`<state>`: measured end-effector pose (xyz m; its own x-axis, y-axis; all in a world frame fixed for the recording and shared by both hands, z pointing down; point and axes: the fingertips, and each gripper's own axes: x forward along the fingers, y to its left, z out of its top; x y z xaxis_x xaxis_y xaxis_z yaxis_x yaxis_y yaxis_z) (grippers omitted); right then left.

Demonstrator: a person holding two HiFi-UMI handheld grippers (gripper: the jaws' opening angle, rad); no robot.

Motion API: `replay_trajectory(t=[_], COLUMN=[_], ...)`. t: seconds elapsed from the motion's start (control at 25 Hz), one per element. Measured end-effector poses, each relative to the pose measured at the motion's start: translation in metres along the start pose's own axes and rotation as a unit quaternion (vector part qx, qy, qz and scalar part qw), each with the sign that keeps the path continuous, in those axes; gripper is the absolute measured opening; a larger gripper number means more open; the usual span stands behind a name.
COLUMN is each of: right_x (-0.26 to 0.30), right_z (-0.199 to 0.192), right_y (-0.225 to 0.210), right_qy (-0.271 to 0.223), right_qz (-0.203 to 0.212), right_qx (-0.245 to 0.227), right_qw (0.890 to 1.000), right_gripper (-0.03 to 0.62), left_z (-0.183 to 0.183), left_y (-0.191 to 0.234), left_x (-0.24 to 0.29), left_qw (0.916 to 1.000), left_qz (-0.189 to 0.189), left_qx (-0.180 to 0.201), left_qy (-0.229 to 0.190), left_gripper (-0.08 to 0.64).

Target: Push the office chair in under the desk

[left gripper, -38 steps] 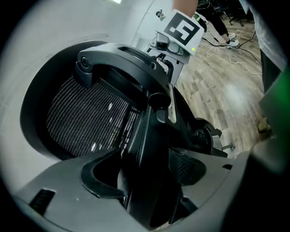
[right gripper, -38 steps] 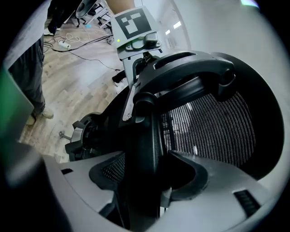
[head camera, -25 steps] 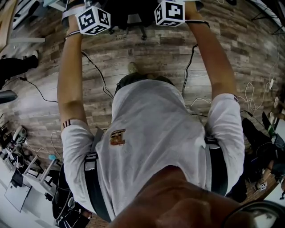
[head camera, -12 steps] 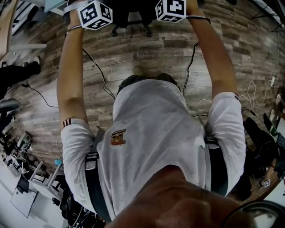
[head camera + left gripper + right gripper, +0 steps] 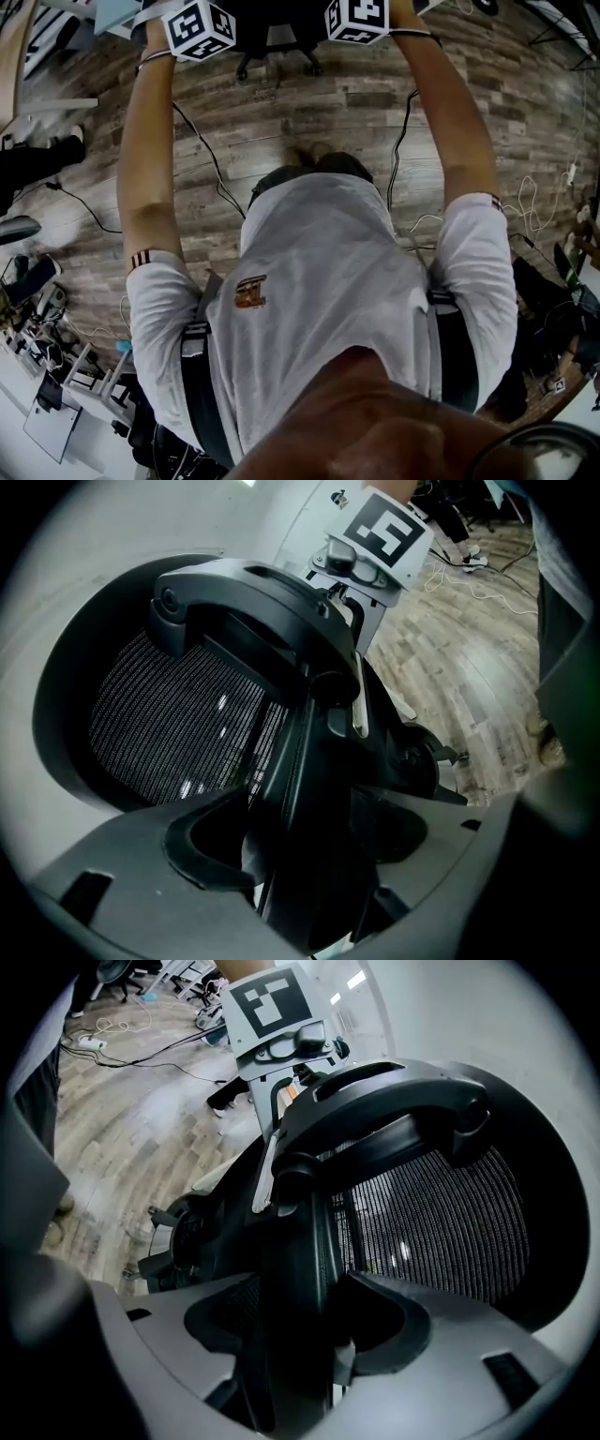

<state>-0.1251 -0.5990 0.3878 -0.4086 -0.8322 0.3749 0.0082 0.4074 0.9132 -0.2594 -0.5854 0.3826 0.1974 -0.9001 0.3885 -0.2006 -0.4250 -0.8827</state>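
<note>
The black office chair shows only its wheeled base (image 5: 275, 52) at the top edge of the head view. Both arms reach forward to it, with the left marker cube (image 5: 199, 28) and right marker cube (image 5: 357, 21) side by side. In the left gripper view my left gripper (image 5: 302, 855) is shut on the chair's dark back frame (image 5: 314, 761), with the mesh back (image 5: 178, 724) to the left. In the right gripper view my right gripper (image 5: 298, 1327) is shut on the same frame (image 5: 300, 1241), with the mesh (image 5: 441, 1232) to the right. I cannot make out the desk for certain.
Black cables (image 5: 202, 150) and white cables (image 5: 525, 202) trail over the wood-plank floor (image 5: 356, 103). Another person's dark leg and shoe (image 5: 42, 157) lie at the left. Gear and stands (image 5: 56, 356) crowd the lower left, bags (image 5: 553, 300) the right.
The floor has slid toward me in the head view as the person stepped forward. Both grippers stayed on the chair, which rolled ahead with them.
</note>
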Motion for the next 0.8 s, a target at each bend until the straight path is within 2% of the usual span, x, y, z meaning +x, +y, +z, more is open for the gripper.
replay_trajectory(t=[0.8], right_x=[0.06], right_z=[-0.013], right_y=[-0.028], right_qy=[-0.012], right_qz=[0.008], right_qx=[-0.006], right_qw=[1.0], right_gripper=[0.261], left_z=[-0.017], left_y=[0.029], left_x=[0.052], left_qw=[0.9997], left_qz=[0.004], left_qx=[-0.011], left_qy=[0.023], left_gripper=[0.333])
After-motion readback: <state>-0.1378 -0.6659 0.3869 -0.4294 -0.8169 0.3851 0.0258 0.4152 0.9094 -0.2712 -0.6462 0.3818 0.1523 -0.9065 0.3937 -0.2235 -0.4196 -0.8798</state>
